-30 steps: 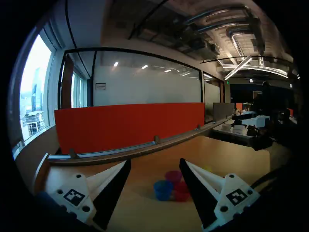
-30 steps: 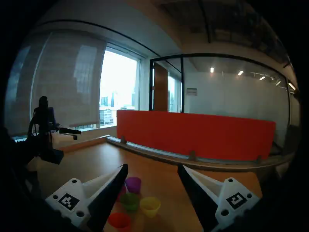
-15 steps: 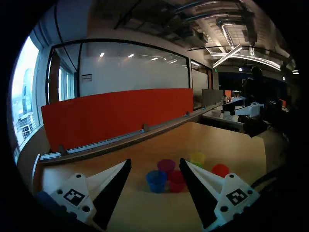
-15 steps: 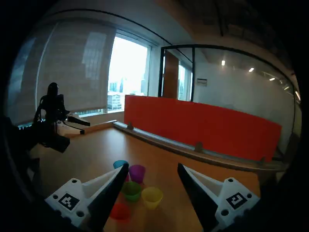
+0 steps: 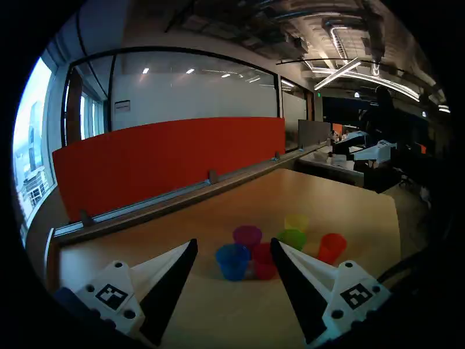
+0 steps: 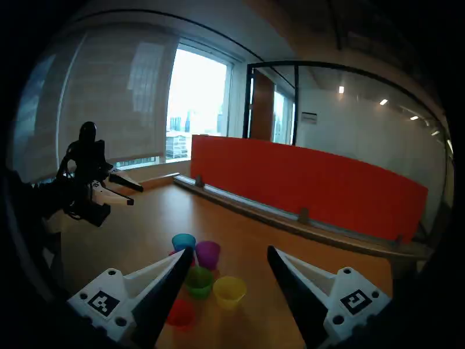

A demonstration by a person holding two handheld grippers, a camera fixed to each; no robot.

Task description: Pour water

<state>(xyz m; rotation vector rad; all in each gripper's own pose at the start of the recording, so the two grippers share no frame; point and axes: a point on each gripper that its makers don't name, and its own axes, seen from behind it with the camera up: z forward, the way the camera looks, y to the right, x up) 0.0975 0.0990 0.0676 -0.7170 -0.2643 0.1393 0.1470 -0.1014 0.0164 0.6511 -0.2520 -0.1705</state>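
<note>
Several small plastic cups stand clustered on the wooden table [image 5: 349, 203]. In the left gripper view I see a blue cup [image 5: 232, 262], purple cup [image 5: 248, 235], dark red cup [image 5: 263, 260], green cup [image 5: 292, 238], yellow cup [image 5: 297, 221] and orange-red cup [image 5: 332, 247]. My left gripper [image 5: 232, 244] is open above and short of them, holding nothing. In the right gripper view the blue cup [image 6: 183, 241], purple cup [image 6: 207, 253], green cup [image 6: 199, 281], yellow cup [image 6: 229, 291] and orange-red cup [image 6: 181, 313] lie below my open, unloaded right gripper [image 6: 229, 251].
An orange partition [image 5: 174, 157] on a metal rail [image 5: 192, 195] bounds the table's far side. The other gripper [image 6: 113, 189], hand-held, shows far left in the right gripper view. A window [image 6: 197, 104] and office desks [image 5: 360, 157] lie beyond.
Both views have tipped down toward the table. The cups sit higher in each picture and more of them show. Both grippers stay open.
</note>
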